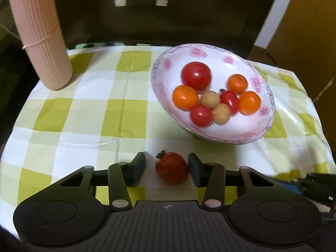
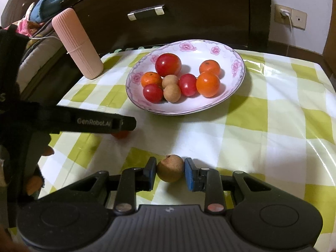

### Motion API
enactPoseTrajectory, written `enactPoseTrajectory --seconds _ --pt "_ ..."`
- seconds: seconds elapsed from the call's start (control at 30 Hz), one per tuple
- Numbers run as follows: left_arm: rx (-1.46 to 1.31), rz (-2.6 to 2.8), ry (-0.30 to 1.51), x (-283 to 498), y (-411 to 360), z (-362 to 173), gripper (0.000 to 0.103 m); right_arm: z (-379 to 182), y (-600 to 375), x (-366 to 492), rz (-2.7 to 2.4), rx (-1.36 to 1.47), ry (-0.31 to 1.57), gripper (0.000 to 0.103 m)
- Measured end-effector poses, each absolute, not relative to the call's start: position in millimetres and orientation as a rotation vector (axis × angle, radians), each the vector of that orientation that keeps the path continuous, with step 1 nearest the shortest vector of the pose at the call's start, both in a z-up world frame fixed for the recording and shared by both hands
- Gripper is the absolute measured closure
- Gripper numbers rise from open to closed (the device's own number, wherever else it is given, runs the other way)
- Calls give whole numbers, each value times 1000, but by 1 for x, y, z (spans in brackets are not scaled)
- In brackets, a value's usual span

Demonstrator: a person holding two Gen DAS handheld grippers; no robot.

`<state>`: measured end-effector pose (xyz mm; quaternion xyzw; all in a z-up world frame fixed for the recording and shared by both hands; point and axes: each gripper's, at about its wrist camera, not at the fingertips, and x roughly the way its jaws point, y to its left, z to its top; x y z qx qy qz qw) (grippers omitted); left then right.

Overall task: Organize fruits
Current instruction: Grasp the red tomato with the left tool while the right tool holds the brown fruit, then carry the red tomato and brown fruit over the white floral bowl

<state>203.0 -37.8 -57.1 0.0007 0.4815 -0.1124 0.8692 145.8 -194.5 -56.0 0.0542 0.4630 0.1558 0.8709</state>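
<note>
A small red tomato point(image 1: 171, 168) lies on the checked cloth between the fingers of my left gripper point(image 1: 167, 169). The right pad touches it and the left pad stands a little apart, so the gripper is open. My right gripper point(image 2: 170, 171) is shut on a brown longan point(image 2: 170, 172), held just above the cloth. Beyond both stands a flowered white plate point(image 1: 231, 126) point(image 2: 189, 103) holding three tomatoes, three small oranges and two longans. In the right wrist view the left gripper's finger point(image 2: 94, 122) reaches in from the left, with the red tomato point(image 2: 121, 134) peeking out under its tip.
A tall pink ribbed container point(image 1: 40, 35) point(image 2: 77, 44) stands at the table's far left corner. A dark cabinet with a metal handle point(image 1: 140, 0) rises right behind the table. The green-and-white checked cloth point(image 1: 84, 105) drops off at the left and right edges.
</note>
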Motion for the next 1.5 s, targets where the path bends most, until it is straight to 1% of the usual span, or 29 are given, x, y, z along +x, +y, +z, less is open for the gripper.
enactPoseTrajectory --seconds 0.07,0.1,0.43,1.1,1.2,1.3,1.37,1.4,1.5 --pt "5 -252 1008 201 -39 -58 61 -56 -194 146 326 112 968 75" --pt "3 -259 1009 200 -39 -58 62 -56 -193 147 326 111 968 75" --pt "19 -290 1004 199 -39 -58 63 -56 -194 148 329 114 970 75" --pt "173 -458 1055 153 -34 -58 62 -55 -192 143 338 99 978 75" --pt "189 -448 1043 153 -37 -59 61 -55 -189 142 336 81 973 75" --pt "162 -453 1042 155 -36 -58 55 -55 -187 143 336 79 975 74" --pt "155 -441 1040 156 -35 -58 42 -56 -187 144 338 82 976 74" --pt "154 -434 1037 156 -35 -58 40 -56 -187 144 339 84 976 74" --pt "152 -410 1039 157 -35 -60 39 -56 -188 144 341 86 975 74"
